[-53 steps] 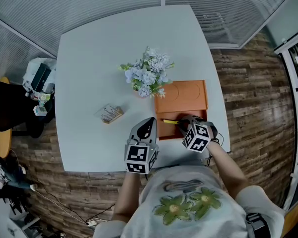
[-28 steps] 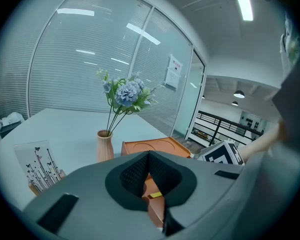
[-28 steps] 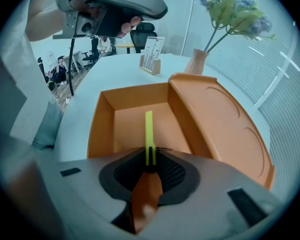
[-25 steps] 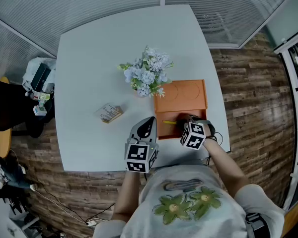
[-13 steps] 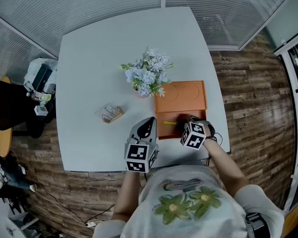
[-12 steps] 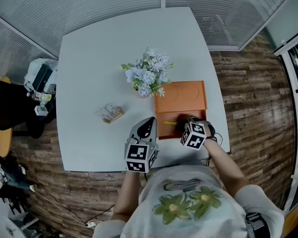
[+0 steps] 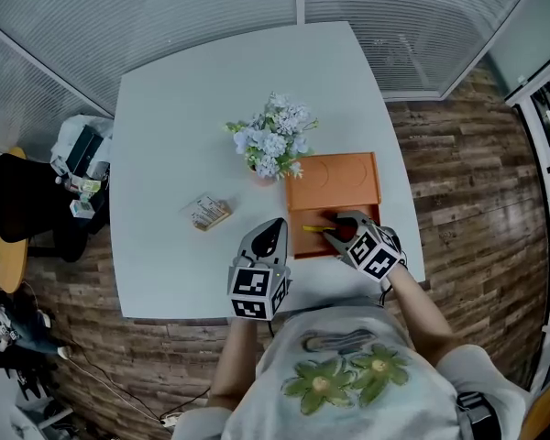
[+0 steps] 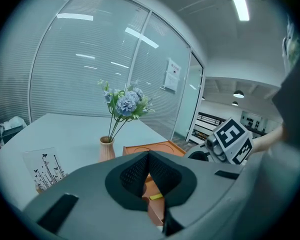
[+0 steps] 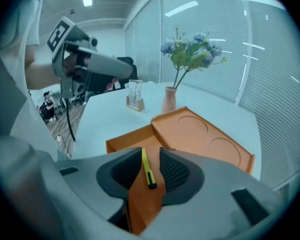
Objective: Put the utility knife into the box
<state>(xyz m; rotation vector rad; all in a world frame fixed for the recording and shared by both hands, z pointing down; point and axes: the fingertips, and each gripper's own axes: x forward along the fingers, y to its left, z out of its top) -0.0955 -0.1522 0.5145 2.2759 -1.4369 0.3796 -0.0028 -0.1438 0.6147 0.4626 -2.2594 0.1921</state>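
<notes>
Drawn back slightly since before, the right gripper (image 7: 337, 235) has its jaws wide apart, grasping nothing. From the left: a printed card (image 7: 207, 212), its print too small to read — the left gripper (image 7: 273, 231), jaws closed and empty — then the orange box (image 7: 302, 244), with the yellow utility knife (image 7: 313, 229) lying loose inside it.

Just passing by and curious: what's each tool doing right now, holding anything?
Left tool: closed, holding nothing.
Right tool: open, holding nothing; the utility knife lies loose in the orange box.
</notes>
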